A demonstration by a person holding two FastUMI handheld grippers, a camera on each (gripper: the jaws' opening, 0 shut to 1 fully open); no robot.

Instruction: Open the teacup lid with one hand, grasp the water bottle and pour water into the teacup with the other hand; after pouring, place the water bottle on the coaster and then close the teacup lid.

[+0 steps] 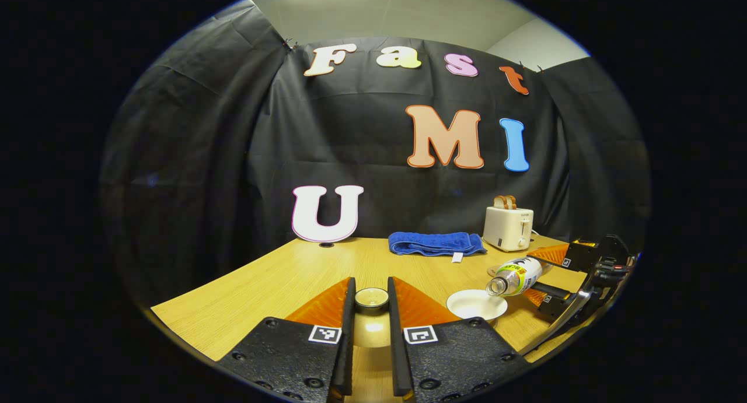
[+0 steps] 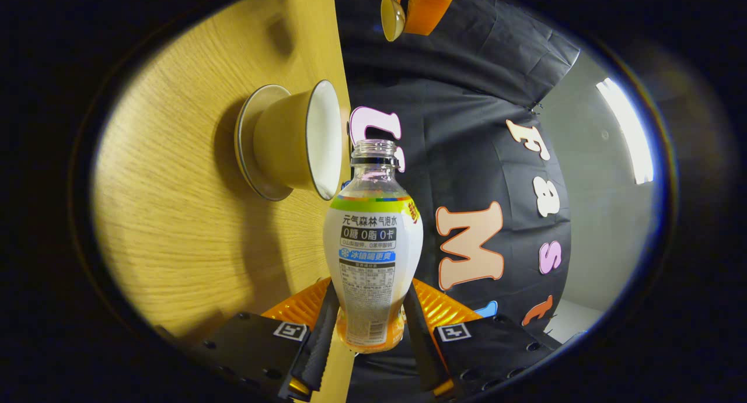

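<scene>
both jaws are clenched: the left gripper (image 1: 371,309) grips the teacup lid (image 1: 372,298), the right gripper (image 2: 366,333) grips the water bottle (image 2: 372,251). bottle mouth tilts over the open teacup (image 1: 474,304) on the table (image 1: 280,280).

Printed label wrapped round water bottle (image 2: 371,257), square coded marker on each finger of left tongs (image 1: 371,286), right tongs (image 2: 370,289)

Black screw-studded bodies, square coded tags and ribbed orange wedges mark the left gripper (image 1: 371,318) and right gripper (image 2: 369,333).
</scene>
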